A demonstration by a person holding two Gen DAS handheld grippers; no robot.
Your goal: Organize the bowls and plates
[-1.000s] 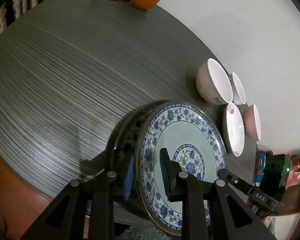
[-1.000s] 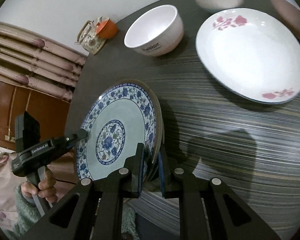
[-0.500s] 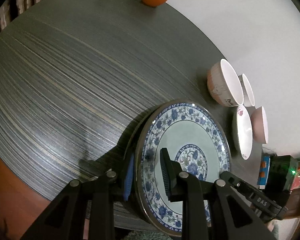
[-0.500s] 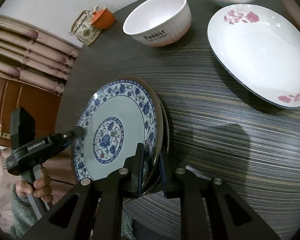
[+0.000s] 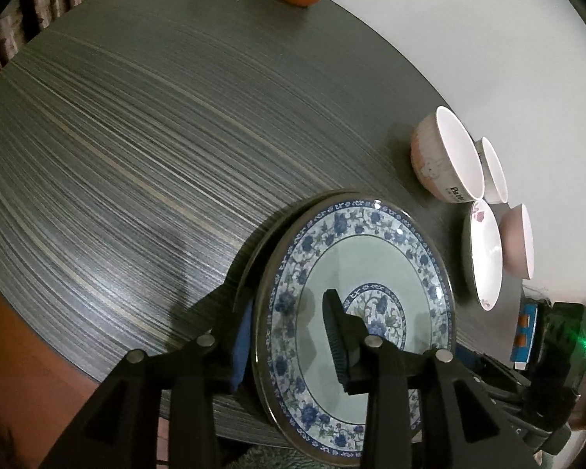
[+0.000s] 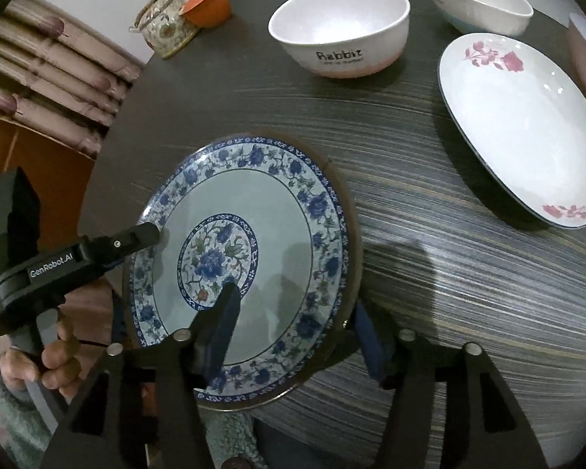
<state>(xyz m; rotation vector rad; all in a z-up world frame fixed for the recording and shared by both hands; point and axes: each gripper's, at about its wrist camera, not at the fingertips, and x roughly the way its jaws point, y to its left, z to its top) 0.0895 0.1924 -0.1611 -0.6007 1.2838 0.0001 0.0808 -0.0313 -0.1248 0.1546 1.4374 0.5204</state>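
Observation:
A blue-and-white floral plate point(image 5: 371, 258) point(image 6: 246, 211) lies near the front edge of the dark round table point(image 5: 136, 136), on top of a second plate whose dark rim point(image 6: 354, 234) shows beneath it. My left gripper point(image 5: 287, 308) straddles the top plate's rim, one finger over the plate and the blue pad outside it. Its jaws are opening, with a small gap at the pads. My right gripper point(image 6: 297, 324) straddles the opposite rim. Its jaws are also opening and stand wide, clear of the plate. The left gripper's upper finger point(image 6: 136, 236) rests at the rim.
Beyond the plates stand a white "Rabbit" bowl point(image 6: 340, 39), a second white bowl point(image 6: 476, 0), a white plate with pink flowers point(image 6: 519, 129) and a pink bowl point(image 5: 515, 242). A teapot point(image 6: 164, 27) and an orange cup point(image 6: 207, 4) sit at the far edge. A hand point(image 6: 54, 359) holds the left gripper.
The right gripper's jaws have sprung wide off the plate rim, and the tilted top plate has settled flat onto the lower one. The left jaws have widened a little.

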